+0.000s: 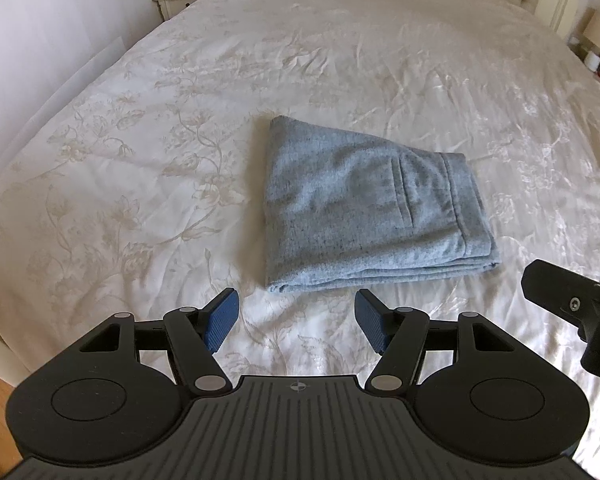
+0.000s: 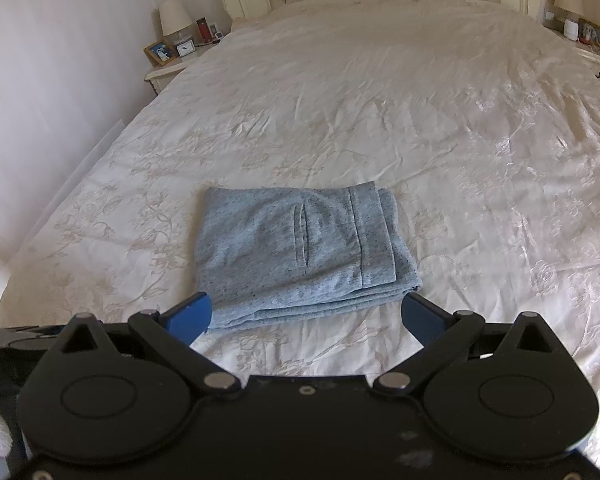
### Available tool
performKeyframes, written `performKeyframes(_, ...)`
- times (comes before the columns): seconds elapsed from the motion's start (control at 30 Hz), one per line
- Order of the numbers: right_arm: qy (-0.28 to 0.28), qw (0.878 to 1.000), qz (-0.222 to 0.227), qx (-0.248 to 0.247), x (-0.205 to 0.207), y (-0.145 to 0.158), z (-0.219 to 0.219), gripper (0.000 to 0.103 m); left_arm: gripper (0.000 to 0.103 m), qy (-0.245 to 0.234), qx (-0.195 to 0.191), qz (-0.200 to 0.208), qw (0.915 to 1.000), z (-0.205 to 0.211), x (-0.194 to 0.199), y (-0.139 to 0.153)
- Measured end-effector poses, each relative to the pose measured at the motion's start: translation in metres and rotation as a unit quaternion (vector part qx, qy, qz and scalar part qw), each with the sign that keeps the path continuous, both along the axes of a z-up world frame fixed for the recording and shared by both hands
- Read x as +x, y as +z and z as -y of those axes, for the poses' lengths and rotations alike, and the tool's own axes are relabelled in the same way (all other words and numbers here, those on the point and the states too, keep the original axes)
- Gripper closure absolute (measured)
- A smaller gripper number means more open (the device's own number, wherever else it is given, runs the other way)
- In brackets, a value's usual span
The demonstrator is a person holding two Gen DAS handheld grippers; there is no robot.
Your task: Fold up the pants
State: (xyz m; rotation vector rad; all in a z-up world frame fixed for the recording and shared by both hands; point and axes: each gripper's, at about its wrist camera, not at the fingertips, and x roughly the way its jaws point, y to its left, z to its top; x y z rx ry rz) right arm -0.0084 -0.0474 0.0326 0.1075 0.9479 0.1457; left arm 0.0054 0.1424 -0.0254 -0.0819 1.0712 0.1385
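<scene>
- Left wrist view: my left gripper [image 1: 298,320] has its jaws parted with nothing between them, only bare bedspread [image 1: 140,160] under the gap. The pants [image 1: 364,208] lie ahead of the jaws, apart from both blue pads, folded into a compact grey-blue stack with a pocket slit on top. Part of the right gripper [image 1: 572,312] shows off to the right of my jaws.
- Right wrist view: the right gripper [image 2: 306,316] is spread wide and empty. The pants [image 2: 300,248] sit just ahead, their near layered edge reaching in between the two pads (the left pad looks just beside the near corner; I cannot tell if it touches).
- Step, as I judge it: folding looks essentially finished, several layers stacked, edges roughly aligned.
- Next move: if anything, a light press to flatten or a tidy of the right-hand edge, where lower layers peek out; otherwise back both grippers away without snagging the stack.
</scene>
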Motion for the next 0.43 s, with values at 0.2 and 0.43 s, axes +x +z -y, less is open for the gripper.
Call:
performKeyframes(0.2, 0.0, 1.0, -0.004, 0.003, 0.0019, -0.0018, -0.0014, 0.0, 0.04, 0.0, -0.002, -0.003, 1.0, -0.0001, 0.0005, -0.0013)
performKeyframes(0.43, -0.001, 1.0, -0.007, 0.006, 0.0034, -0.0038, -0.0016, 0.0, 0.041, 0.0, -0.004, -0.005, 1.0, 0.0018, 0.0005, -0.0022)
